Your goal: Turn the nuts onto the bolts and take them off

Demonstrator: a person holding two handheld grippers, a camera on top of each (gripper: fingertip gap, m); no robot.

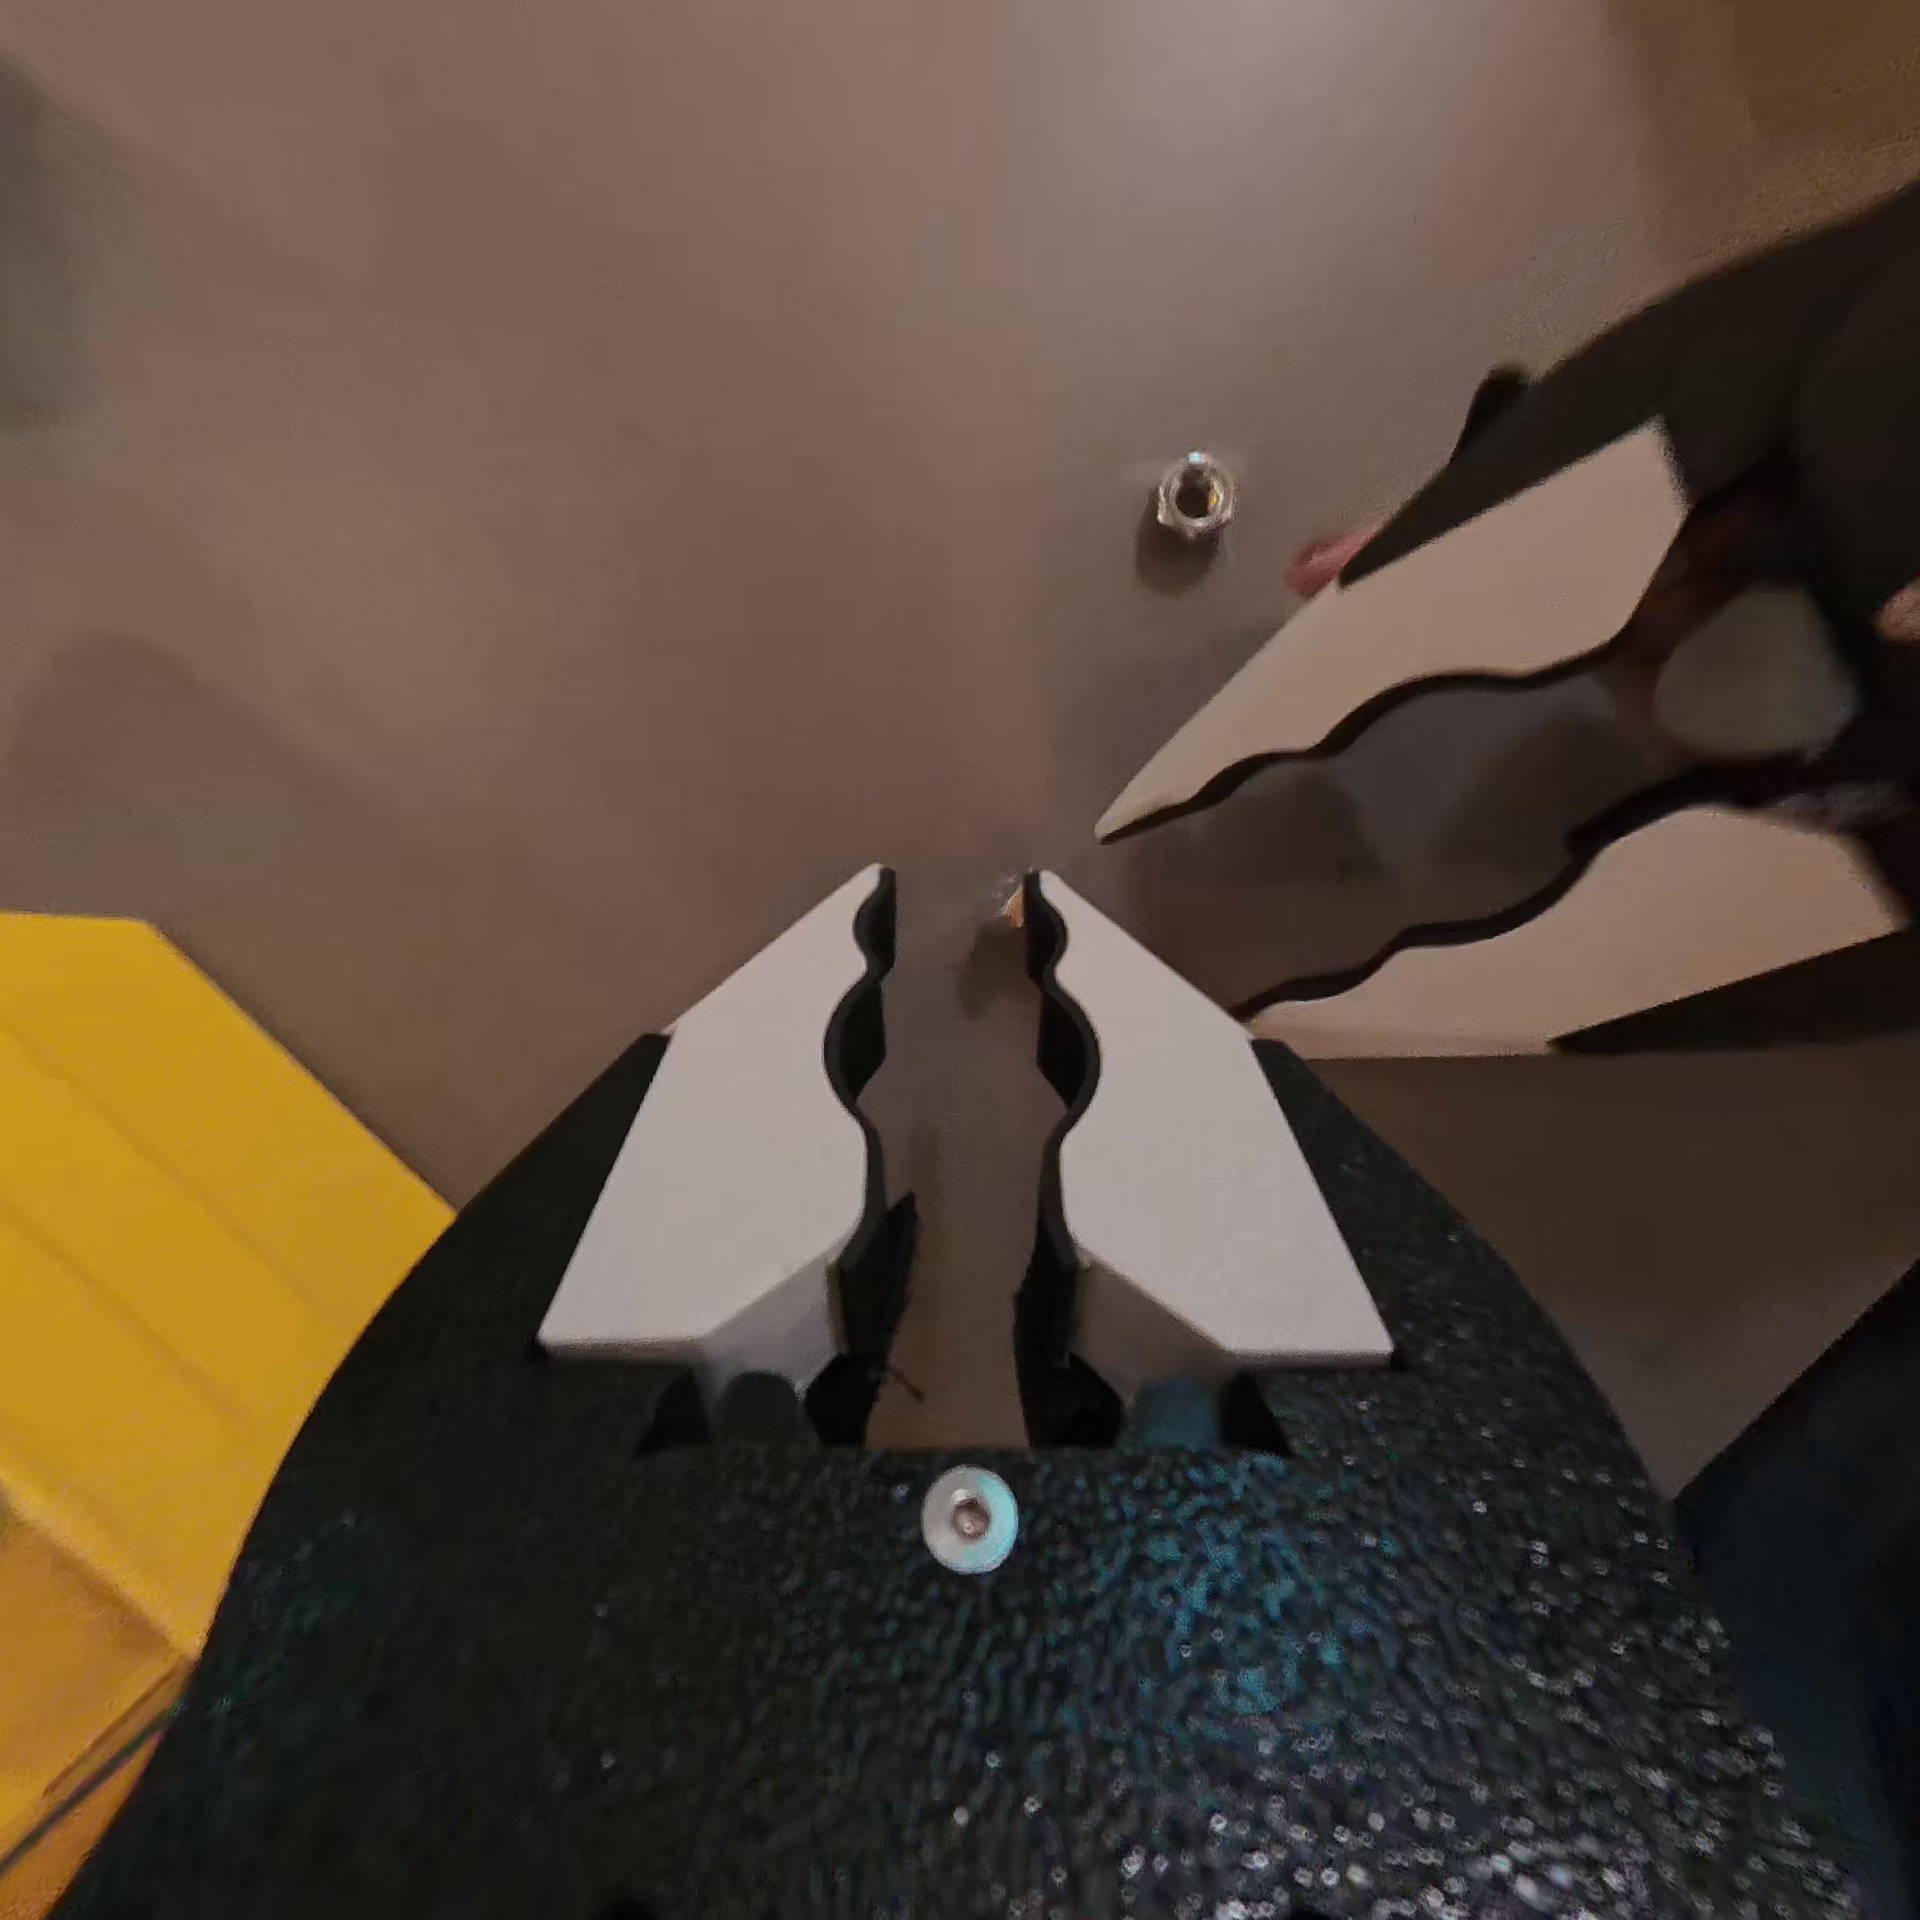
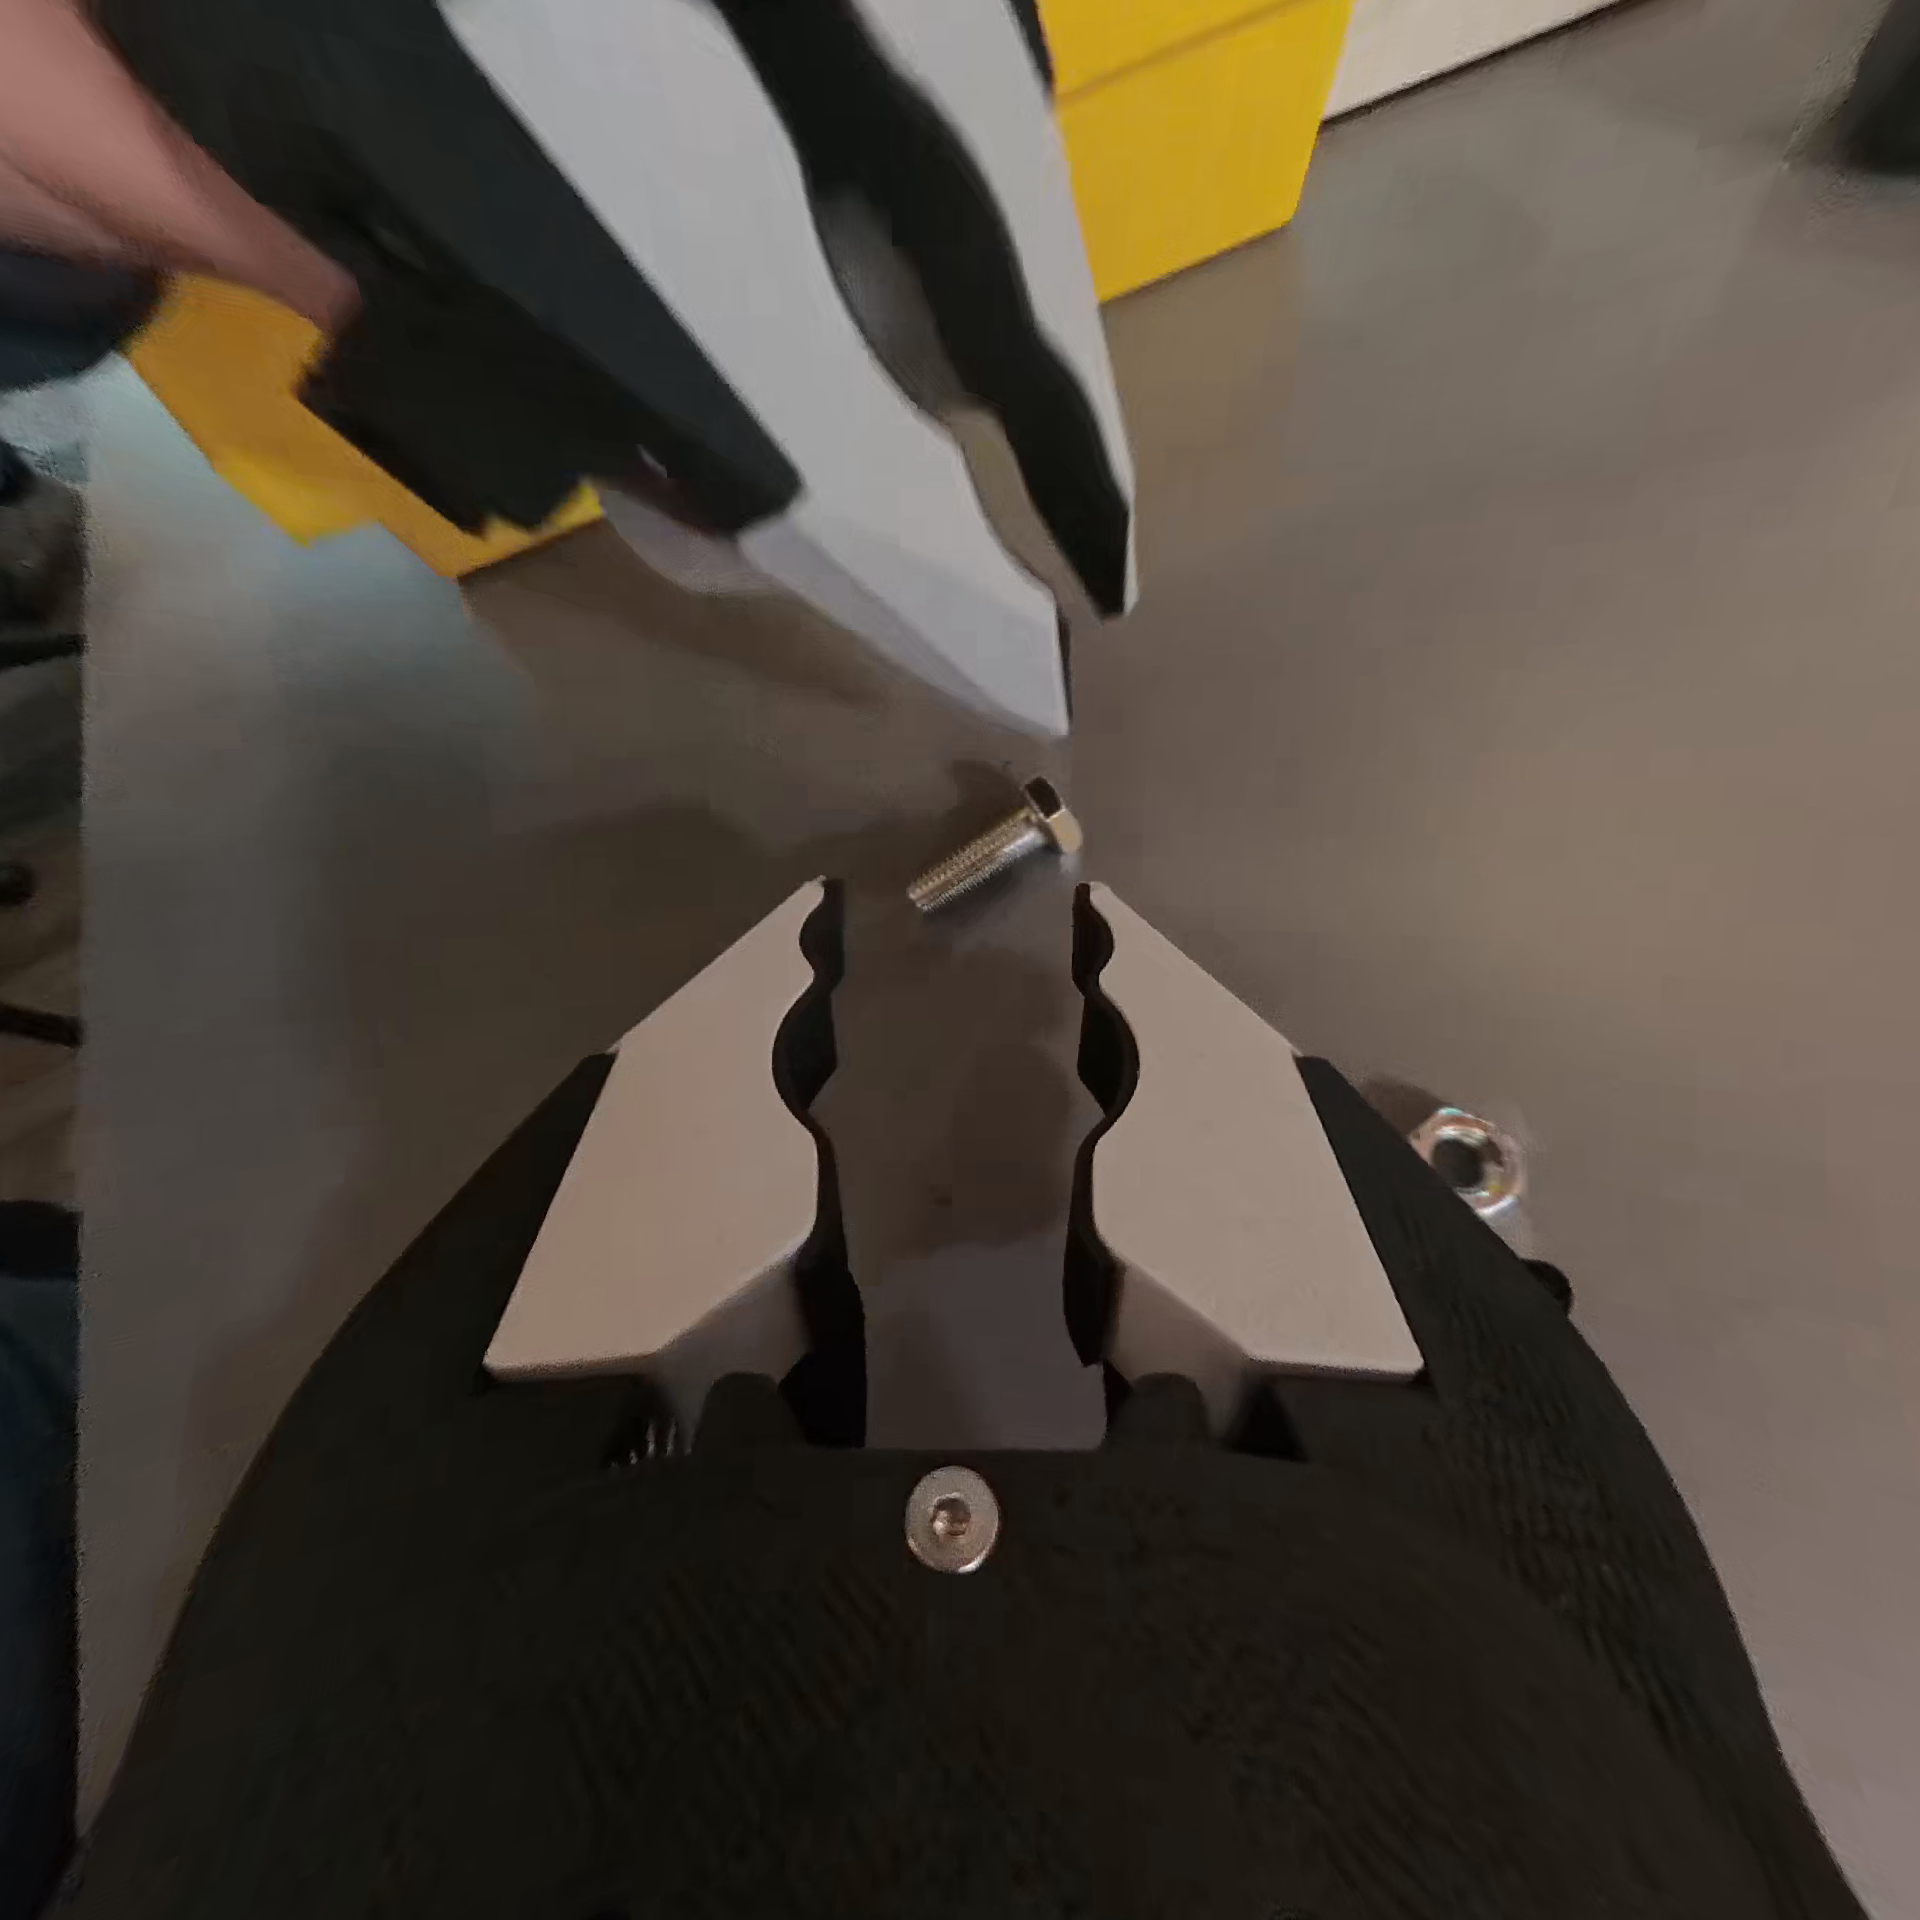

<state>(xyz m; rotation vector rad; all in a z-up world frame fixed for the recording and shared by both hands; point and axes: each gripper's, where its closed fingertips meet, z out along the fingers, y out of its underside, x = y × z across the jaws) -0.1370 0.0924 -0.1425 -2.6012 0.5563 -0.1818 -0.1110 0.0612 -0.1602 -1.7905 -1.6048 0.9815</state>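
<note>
A silver hex bolt (image 2: 997, 847) lies on its side on the grey table (image 2: 1455, 727), just beyond my right gripper's (image 2: 956, 891) open, empty fingertips. My left gripper (image 1: 961, 883) is open and empty, and its tips hover right over the bolt's head; only a glint of the bolt (image 1: 1003, 904) shows beside its right fingertip. A silver nut (image 1: 1195, 499) lies flat on the table beyond the left gripper. In the right wrist view the nut (image 2: 1470, 1158) sits beside the right finger's outer edge. The right gripper (image 1: 1169, 920) comes in from the right, and the left gripper (image 2: 1086, 665) comes down from above.
A yellow box (image 1: 156, 1195) stands on the table at the left gripper's near left; it also shows behind that gripper in the right wrist view (image 2: 1195, 156). A person's hand (image 2: 125, 208) holds the left gripper. The table's edge (image 1: 1662, 1351) runs at the lower right. Left tips to right tips: about 5 centimetres. The silver nut (image 1: 1195, 499) is about 8 centimetres from my right fingertips. The right camera catches it too, in the right wrist view (image 2: 1462, 1155).
</note>
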